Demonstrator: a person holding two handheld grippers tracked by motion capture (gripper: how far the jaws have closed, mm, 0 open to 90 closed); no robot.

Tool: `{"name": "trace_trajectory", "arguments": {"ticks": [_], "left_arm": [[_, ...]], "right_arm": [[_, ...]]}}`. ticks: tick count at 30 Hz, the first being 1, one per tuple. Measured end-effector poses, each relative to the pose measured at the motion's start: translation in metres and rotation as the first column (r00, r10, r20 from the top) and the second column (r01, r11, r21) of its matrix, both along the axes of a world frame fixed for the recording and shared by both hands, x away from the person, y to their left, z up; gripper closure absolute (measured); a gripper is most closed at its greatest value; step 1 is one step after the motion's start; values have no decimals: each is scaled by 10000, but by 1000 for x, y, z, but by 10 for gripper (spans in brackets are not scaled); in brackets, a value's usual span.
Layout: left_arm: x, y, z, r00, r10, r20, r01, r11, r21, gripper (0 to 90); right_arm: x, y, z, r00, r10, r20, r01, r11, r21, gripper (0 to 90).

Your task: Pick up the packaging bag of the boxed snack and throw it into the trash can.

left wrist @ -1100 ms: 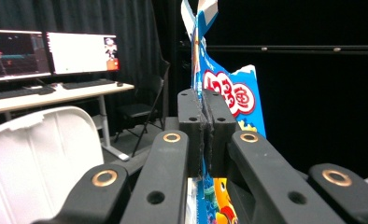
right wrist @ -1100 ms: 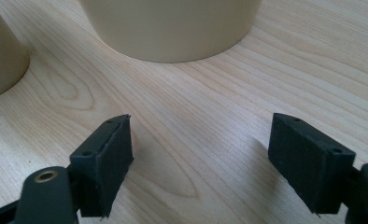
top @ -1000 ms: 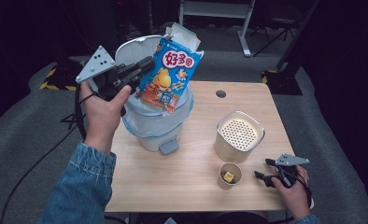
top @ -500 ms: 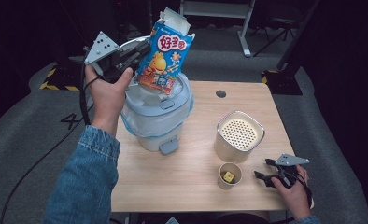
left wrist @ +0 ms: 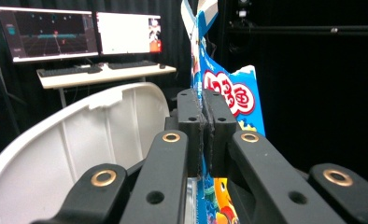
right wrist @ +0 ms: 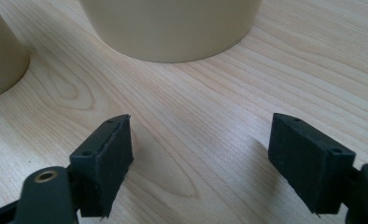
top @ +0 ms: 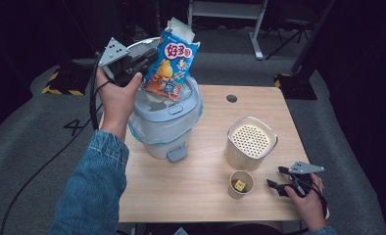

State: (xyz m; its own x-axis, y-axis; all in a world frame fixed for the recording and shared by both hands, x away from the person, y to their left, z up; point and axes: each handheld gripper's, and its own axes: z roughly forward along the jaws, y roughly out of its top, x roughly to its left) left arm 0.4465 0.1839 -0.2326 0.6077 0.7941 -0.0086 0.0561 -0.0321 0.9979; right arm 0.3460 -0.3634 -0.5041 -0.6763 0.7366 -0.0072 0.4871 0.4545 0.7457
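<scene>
Blue snack bag (top: 172,65) pinched in left gripper (top: 143,62) fingers; right gripper (top: 278,180) fingers wide, empty.

From my high view I look forward and down from above the near edge of the table (top: 201,196), far enough back to take in its whole top. My left gripper view rides close behind its own jaws, looking level along them past the snack bag (left wrist: 229,93) pinched between them, out to monitors (left wrist: 79,32) well beyond. My right gripper view sits low, tilted down over the wood just ahead of its jaws, with the tin (right wrist: 173,28) beyond them. The high view shares the bag (top: 174,66) with the left view, the tin (top: 251,142) with the right.
</scene>
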Motion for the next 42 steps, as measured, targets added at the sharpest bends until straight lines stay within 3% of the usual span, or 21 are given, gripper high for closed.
{"name": "trace_trajectory", "arguments": {"ticks": [7,19,34,42], "left_arm": [[3,-2,-6,9997,33,-257,-31,10000,47,872],[8,0,-10,9983,591,-4,-591,9977,340,868],[12,-10,-21,9988,409,-250,-386,9954,875,867],[12,-10,-25,9976,307,-618,-230,9922,1223,865]], "right_arm": [[0,0,0,10000,0,-2,0,10000,3,220],[0,0,0,10000,0,-2,0,10000,1,220],[0,0,0,10000,2,-3,-2,10000,3,220],[0,0,0,10000,1,-3,-1,10000,6,220]]}}
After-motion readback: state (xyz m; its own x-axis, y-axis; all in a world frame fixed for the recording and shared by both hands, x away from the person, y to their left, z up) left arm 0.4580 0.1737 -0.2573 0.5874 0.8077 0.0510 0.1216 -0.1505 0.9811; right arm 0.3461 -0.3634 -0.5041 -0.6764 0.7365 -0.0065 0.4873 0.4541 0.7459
